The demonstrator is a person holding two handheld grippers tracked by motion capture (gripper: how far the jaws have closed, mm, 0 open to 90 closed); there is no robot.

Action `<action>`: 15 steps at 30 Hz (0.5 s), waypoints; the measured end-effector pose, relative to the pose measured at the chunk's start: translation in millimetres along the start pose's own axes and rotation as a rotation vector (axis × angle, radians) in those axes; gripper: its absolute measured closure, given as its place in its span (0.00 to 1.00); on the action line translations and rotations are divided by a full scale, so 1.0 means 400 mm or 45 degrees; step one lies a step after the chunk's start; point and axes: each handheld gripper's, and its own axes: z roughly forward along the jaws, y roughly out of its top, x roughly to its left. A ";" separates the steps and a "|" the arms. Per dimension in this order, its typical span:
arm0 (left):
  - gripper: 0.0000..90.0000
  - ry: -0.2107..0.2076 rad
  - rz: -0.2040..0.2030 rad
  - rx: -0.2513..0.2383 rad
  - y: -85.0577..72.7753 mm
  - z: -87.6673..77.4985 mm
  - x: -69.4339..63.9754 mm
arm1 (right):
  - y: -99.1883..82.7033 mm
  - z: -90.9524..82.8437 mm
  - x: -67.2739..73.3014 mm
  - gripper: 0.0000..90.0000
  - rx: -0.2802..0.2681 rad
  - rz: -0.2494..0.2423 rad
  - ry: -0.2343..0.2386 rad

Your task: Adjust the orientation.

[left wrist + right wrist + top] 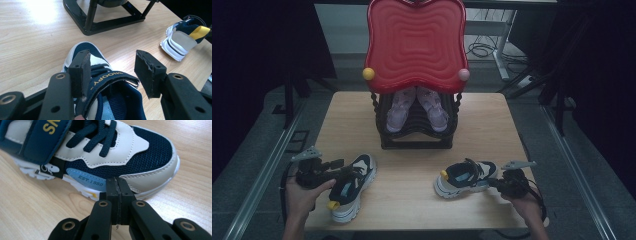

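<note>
High view: we're squaring up two navy sneakers on the pale wooden table [412, 200]. Our left gripper [111, 72], jaws apart, straddles the left sneaker [352, 185]; our right gripper [117, 187], jaws together, nudges the right sneaker [464, 177]. Next we must grip one firmly. Dark room surrounds.

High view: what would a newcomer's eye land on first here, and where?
First the big red wavy panel standing upright at the table's far edge, above a black rack holding a pair of pinkish shoes. Next, two navy-and-white sneakers on the wooden table: the left sneaker sits between the left gripper's open jaws, and the right sneaker has the shut right gripper at its toe side.
</note>
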 end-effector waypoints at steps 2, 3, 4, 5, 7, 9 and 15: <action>0.52 0.001 0.001 0.000 0.000 0.000 0.000 | 0.003 0.002 -0.004 1.00 -0.001 0.006 0.001; 0.52 0.001 0.003 -0.001 0.000 0.000 0.001 | 0.005 0.003 -0.006 1.00 0.001 0.004 -0.006; 0.52 0.000 0.001 0.000 0.000 0.000 0.000 | 0.007 0.005 -0.007 0.99 -0.002 0.008 -0.003; 0.52 0.000 0.000 0.000 0.000 0.000 0.000 | 0.010 0.006 -0.009 1.00 0.001 0.005 -0.013; 0.52 0.000 0.005 0.001 0.000 0.001 -0.001 | 0.015 0.010 -0.012 1.00 -0.002 0.009 -0.018; 0.52 0.001 0.005 0.002 0.000 0.001 -0.001 | 0.022 0.014 -0.015 1.00 0.003 0.011 -0.033; 0.52 0.002 0.004 0.000 0.000 0.000 0.001 | 0.041 0.029 -0.029 0.99 -0.003 0.013 -0.048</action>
